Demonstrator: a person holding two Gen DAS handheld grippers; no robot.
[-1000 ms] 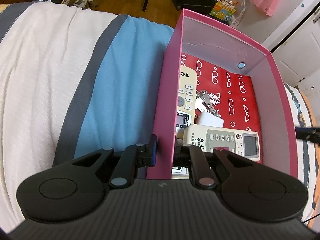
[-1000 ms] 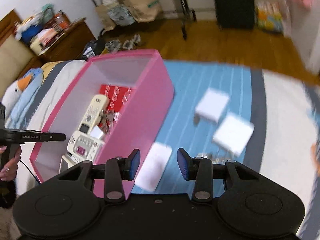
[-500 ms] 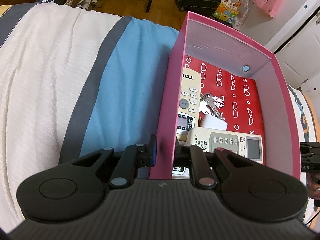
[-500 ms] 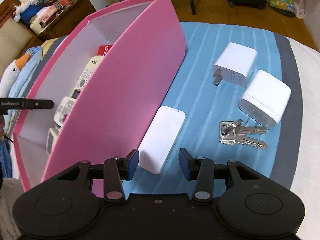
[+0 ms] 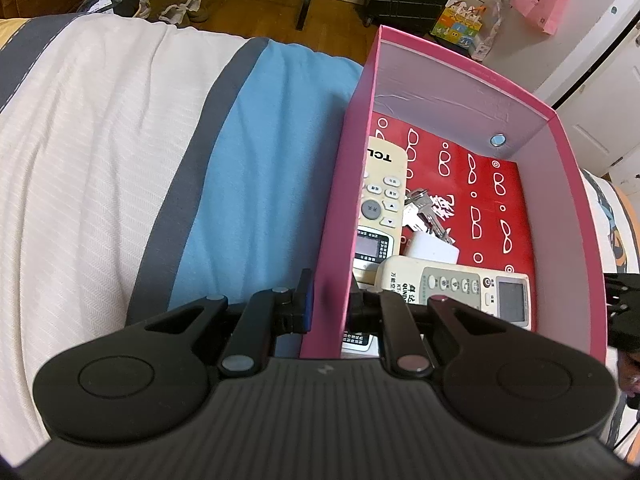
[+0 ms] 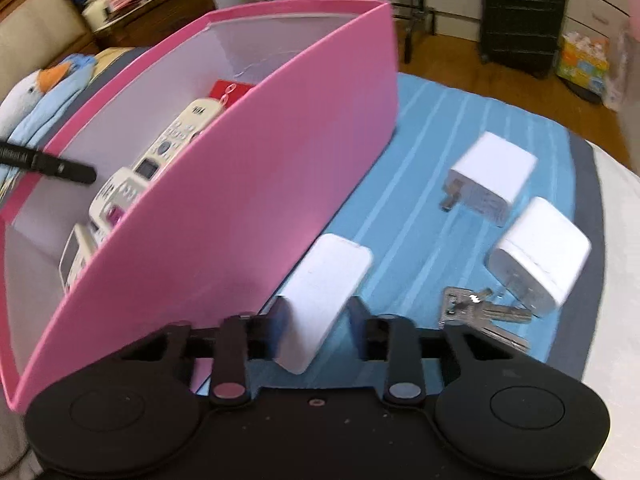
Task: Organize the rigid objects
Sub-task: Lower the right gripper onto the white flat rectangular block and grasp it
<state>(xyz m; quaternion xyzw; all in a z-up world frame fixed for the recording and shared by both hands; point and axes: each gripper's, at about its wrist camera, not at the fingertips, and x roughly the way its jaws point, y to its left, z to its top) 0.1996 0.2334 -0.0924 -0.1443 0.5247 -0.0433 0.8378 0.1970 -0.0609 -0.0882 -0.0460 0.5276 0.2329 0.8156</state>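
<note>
My left gripper [image 5: 329,300] is clamped on the near wall of the pink box [image 5: 456,80], one finger outside, one inside. The box sits on the bed [image 5: 100,152], on the blue stripe of the cover.

Inside the box, left-wrist view: a cream remote [image 5: 382,196] lies along the left wall, a 2nd remote w/ a screen [image 5: 460,286] lies across the near end, a white charger [image 5: 432,250] is just behind it, and a bunch of keys [image 5: 422,210] lies on the red lining next to the cream remote. A 3rd remote peeks out under my right finger, mostly hidden.

My right gripper [image 6: 318,328] is down on the bed just beside the box's outer wall. Its fingers [image 6: 280,320] are closing, w/ the near end of a flat white block [image 6: 326,280] between them. They flank it closely, but the blur hides whether the pads press on it yet. The block lies flat on the blue stripe, its far end pointing away from me.

To the right of it, still on the bed: 2 white plug adapters, one farther [image 6: 490,178] and one nearer [image 6: 540,252], close together, prongs toward the box. A set of loose keys [image 6: 480,314] lies just in front of the nearer adapter, touching or almost touching it.
</note>
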